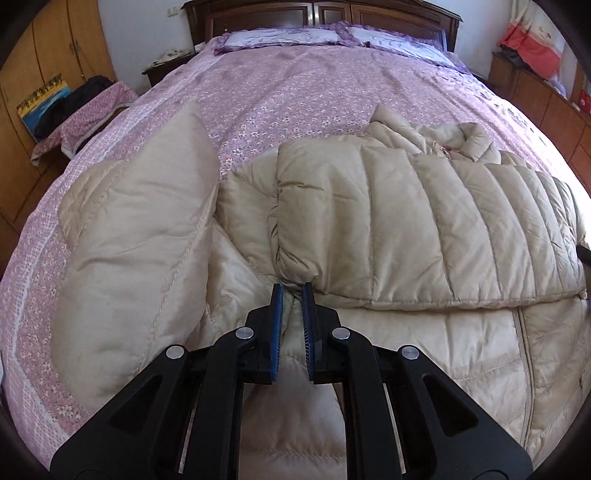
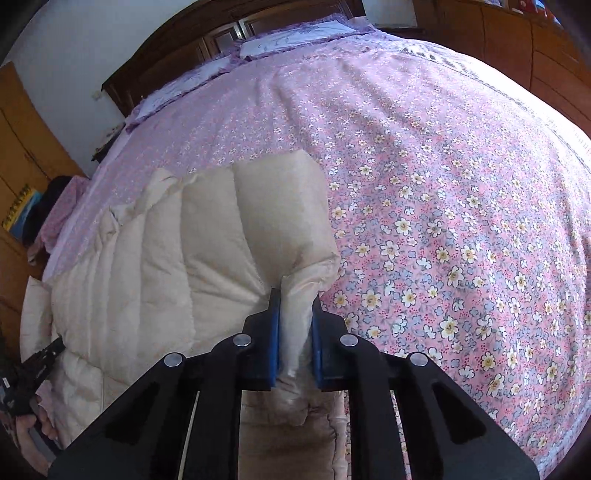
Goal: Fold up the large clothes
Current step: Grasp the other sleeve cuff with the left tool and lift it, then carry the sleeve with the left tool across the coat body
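Note:
A large beige quilted down jacket (image 1: 424, 229) lies spread on the bed. Its right sleeve is folded across the body, with the cuff (image 1: 291, 254) near the middle; the other sleeve (image 1: 140, 236) lies out to the left. My left gripper (image 1: 293, 291) is shut on a pinch of fabric at the folded sleeve's cuff. In the right wrist view the jacket (image 2: 177, 266) fills the left side, and my right gripper (image 2: 295, 306) is shut on a thick fold of its edge. The left gripper (image 2: 44, 358) shows at that view's far left.
The bed has a pink floral bedspread (image 1: 295, 85) (image 2: 461, 221), pillows (image 1: 284, 37) and a dark wooden headboard (image 1: 321, 11). Wooden wardrobes (image 1: 55, 48) stand left, a stool with clothes (image 1: 81, 107) beside the bed, and cabinets (image 1: 546, 96) right.

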Demonstrator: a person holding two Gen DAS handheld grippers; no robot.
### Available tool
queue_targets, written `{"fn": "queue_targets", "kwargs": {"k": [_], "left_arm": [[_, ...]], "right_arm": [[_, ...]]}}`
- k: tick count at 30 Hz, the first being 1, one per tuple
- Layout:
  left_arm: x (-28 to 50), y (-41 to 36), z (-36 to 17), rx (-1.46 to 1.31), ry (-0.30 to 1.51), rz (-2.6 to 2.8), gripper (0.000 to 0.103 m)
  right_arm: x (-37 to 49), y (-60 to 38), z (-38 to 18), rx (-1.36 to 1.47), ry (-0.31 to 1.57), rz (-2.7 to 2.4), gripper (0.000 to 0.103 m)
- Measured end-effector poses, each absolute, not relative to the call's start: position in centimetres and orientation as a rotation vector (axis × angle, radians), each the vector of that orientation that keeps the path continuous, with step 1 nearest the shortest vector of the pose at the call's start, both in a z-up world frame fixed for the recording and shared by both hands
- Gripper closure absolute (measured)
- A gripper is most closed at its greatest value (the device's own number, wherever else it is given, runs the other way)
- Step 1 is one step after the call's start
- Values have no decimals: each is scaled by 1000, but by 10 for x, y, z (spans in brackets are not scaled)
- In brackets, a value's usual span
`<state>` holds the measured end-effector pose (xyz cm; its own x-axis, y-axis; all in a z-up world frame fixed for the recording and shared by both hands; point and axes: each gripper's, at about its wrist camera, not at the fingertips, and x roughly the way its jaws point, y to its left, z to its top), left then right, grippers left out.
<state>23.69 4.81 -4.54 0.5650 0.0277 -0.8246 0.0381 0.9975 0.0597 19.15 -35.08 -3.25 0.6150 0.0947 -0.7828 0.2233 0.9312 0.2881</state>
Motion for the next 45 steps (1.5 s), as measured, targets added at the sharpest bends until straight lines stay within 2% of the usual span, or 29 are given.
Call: {"fn": "queue_targets", "kwargs": {"k": [1, 2, 3, 4, 5, 6, 10, 13, 20, 28, 37, 38, 40, 45], "left_arm": [[234, 48, -42, 69, 966, -11, 77], [231, 49, -38, 63, 958, -15, 71], [227, 50, -33, 56, 948, -22, 58], [223, 51, -29, 51, 940, -32, 48], [219, 50, -25, 48, 932, -42, 45], [215, 50, -21, 51, 926, -48, 40], [194, 52, 0, 56, 893, -67, 40], [181, 63, 14, 35, 864, -54, 40], [155, 134, 29, -72, 843, 33, 40], [167, 223, -2, -277, 870, 91, 40], [218, 252, -39, -327, 896, 116, 39], [226, 254, -44, -343, 903, 104, 38], [237, 257, -51, -386, 912, 82, 29], [268, 265, -67, -475, 915, 104, 28]], "right_arm": [[189, -351, -30, 382, 906, -82, 82], [188, -350, -27, 382, 901, -90, 70], [186, -350, -25, 383, 894, -95, 63], [182, -351, -21, 391, 879, -93, 45], [180, -351, -19, 397, 871, -91, 38], [177, -350, -17, 402, 869, -84, 38], [161, -343, -3, 399, 861, -62, 38], [144, -331, 10, 380, 848, -41, 34], [101, -295, 22, 362, 878, 44, 29], [74, -251, 9, 317, 938, 106, 29], [54, -221, -4, 219, 1003, 107, 28], [52, -220, -5, 216, 1004, 105, 28], [49, -218, -7, 219, 1010, 103, 28], [45, -218, -11, 213, 1029, 93, 28]]}}
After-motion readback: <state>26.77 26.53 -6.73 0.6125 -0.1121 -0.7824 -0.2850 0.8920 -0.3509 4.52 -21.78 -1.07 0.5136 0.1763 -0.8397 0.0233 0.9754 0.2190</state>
